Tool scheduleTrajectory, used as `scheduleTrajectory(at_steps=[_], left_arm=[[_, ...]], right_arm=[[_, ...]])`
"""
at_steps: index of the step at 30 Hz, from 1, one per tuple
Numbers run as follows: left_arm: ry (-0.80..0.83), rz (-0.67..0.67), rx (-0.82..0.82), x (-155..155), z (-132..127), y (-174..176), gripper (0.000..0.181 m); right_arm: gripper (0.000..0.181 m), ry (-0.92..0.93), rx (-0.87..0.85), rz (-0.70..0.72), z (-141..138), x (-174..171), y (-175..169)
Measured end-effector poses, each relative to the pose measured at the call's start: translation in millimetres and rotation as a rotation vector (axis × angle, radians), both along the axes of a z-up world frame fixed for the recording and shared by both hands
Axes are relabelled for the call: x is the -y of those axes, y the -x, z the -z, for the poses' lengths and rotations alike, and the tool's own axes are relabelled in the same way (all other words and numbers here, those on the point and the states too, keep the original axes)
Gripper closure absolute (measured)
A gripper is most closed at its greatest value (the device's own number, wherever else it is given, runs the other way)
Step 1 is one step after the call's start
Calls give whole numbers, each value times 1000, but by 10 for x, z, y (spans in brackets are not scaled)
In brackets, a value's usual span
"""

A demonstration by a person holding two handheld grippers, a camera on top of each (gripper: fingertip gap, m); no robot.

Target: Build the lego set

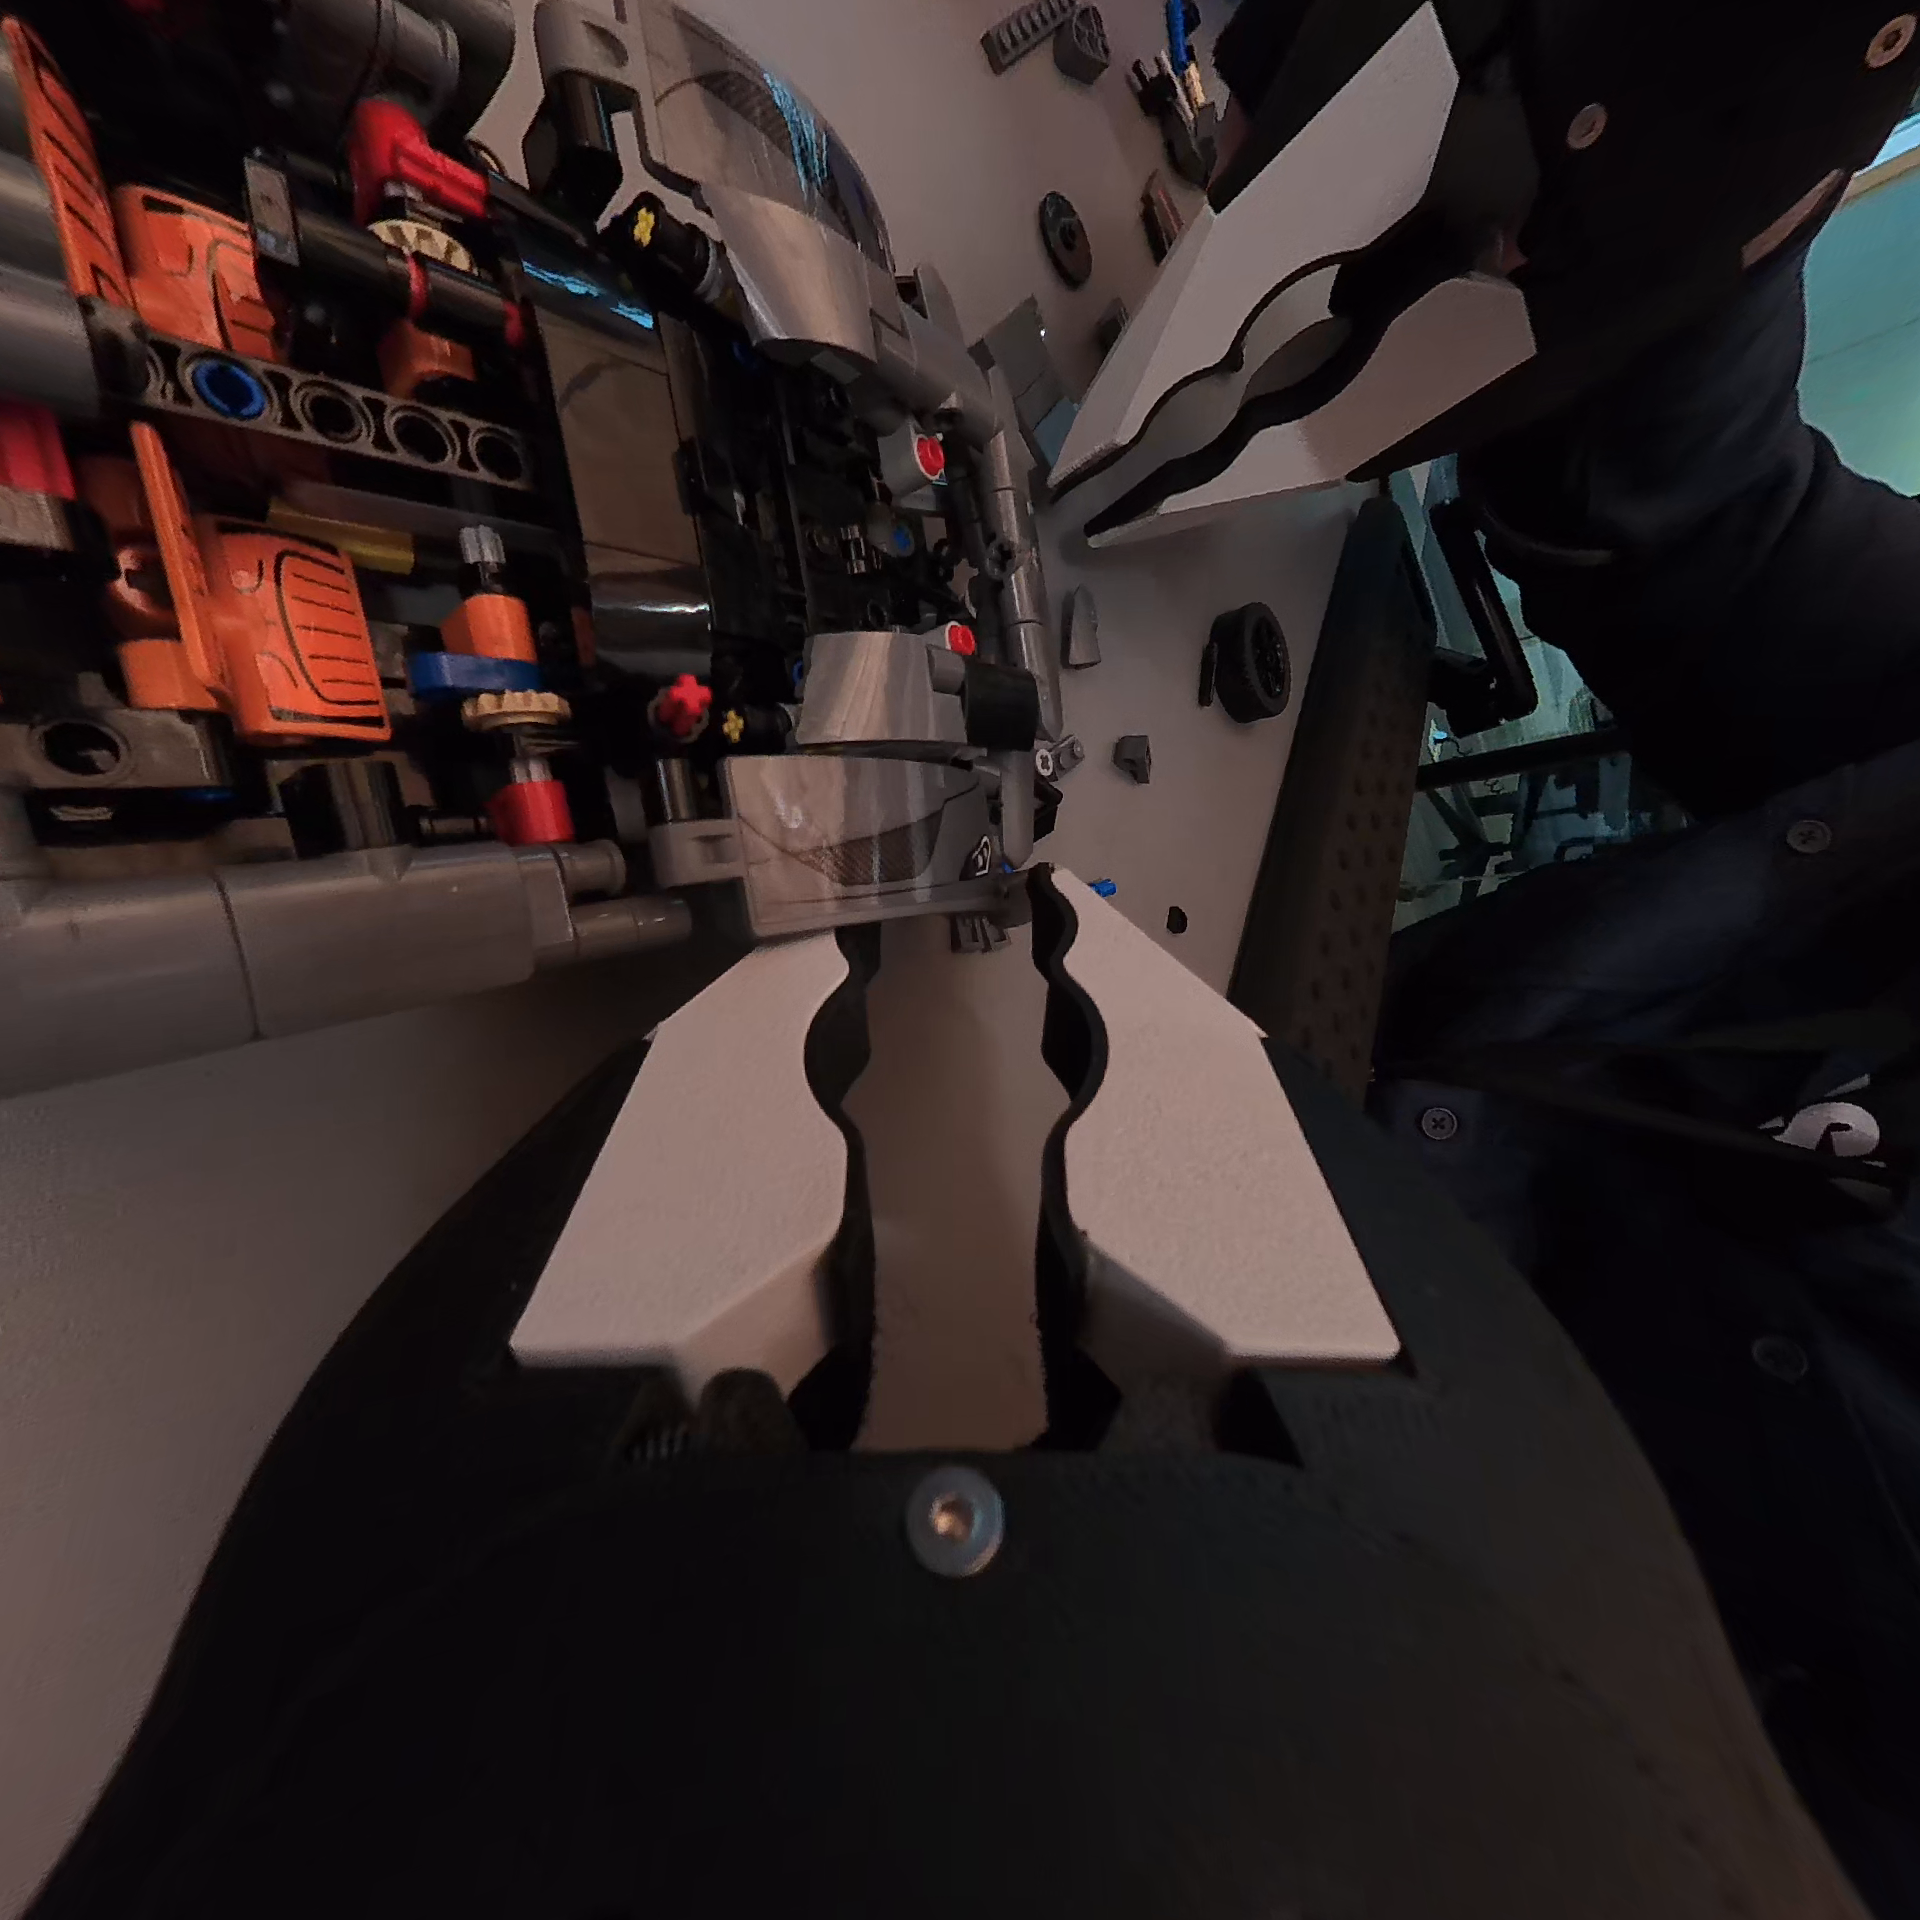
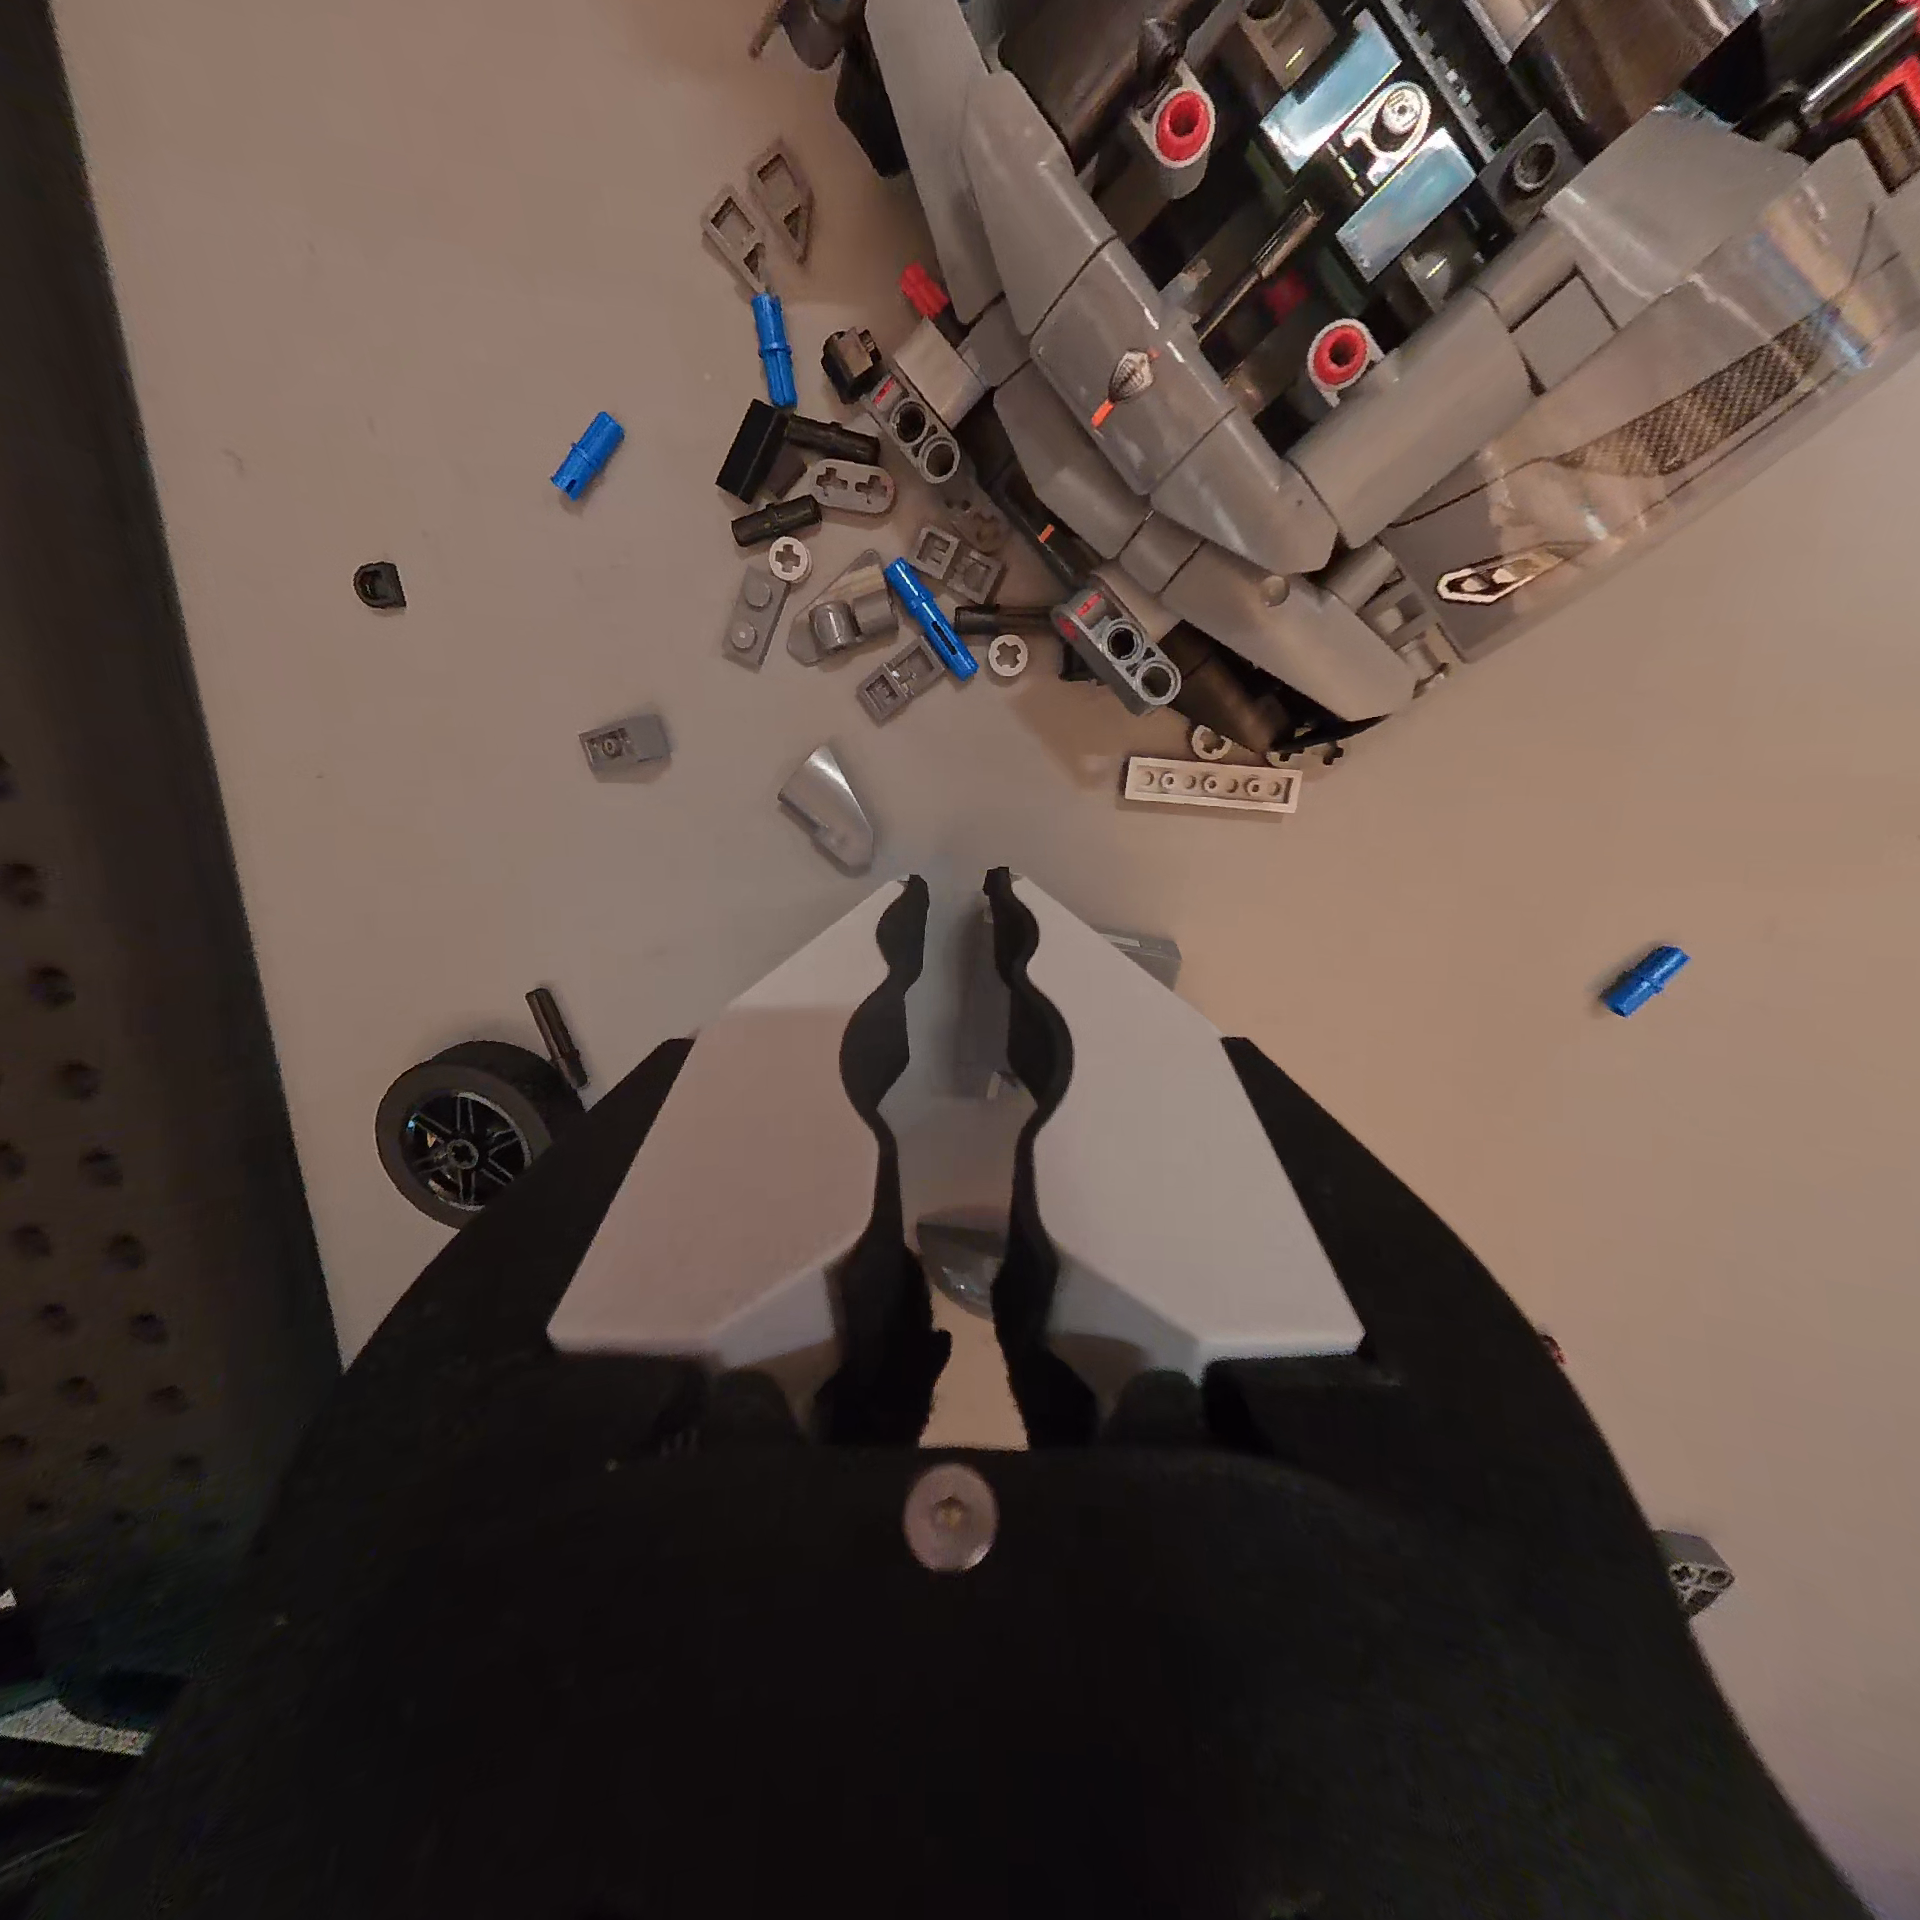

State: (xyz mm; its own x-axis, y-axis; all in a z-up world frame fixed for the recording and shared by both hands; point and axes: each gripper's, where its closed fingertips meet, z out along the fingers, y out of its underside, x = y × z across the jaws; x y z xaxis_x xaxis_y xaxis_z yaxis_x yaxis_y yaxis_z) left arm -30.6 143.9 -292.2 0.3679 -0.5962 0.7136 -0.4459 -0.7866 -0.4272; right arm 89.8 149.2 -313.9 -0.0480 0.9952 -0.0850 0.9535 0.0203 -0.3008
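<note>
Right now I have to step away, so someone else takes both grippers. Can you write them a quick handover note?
Left gripper: open, tips at the grey front corner of the lego car, gripping nothing.
Right gripper: narrowly open over the white table, above a grey piece, not clamped.
Loose parts: blue pins, grey plate, curved grey piece beside the car's nose; wheel to the gripper's left.
Done: grey body and orange interior largely built.
Left: loose pieces and wheel not yet fitted.
</note>
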Motion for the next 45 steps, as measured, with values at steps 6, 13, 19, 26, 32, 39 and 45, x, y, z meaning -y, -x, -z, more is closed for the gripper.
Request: scheduleTrajectory(at_steps=[6,13,19,26,32,39,45], left_arm=[[-3,-6,-9,-13,12,18,157],[-8,-15,-25,-31,30,42,157],[-9,-12,-37,-26,48,47,157],[-22,3,-67,-12,81,58,159],[-25,4,-76,-11,93,67,159],[-31,6,-81,-12,95,69,159],[-30,6,-81,-14,95,70,159]], right_arm=[[170,-2,2,-2,5,-1,-2],[170,-5,7,-6,17,1,-3],[170,-8,4,-4,8,-6,-2],[169,2,9,-11,4,11,-23],[166,13,24,-22,29,40,-47],[166,13,33,-32,55,60,-43],[166,5,23,-30,40,45,-31]])
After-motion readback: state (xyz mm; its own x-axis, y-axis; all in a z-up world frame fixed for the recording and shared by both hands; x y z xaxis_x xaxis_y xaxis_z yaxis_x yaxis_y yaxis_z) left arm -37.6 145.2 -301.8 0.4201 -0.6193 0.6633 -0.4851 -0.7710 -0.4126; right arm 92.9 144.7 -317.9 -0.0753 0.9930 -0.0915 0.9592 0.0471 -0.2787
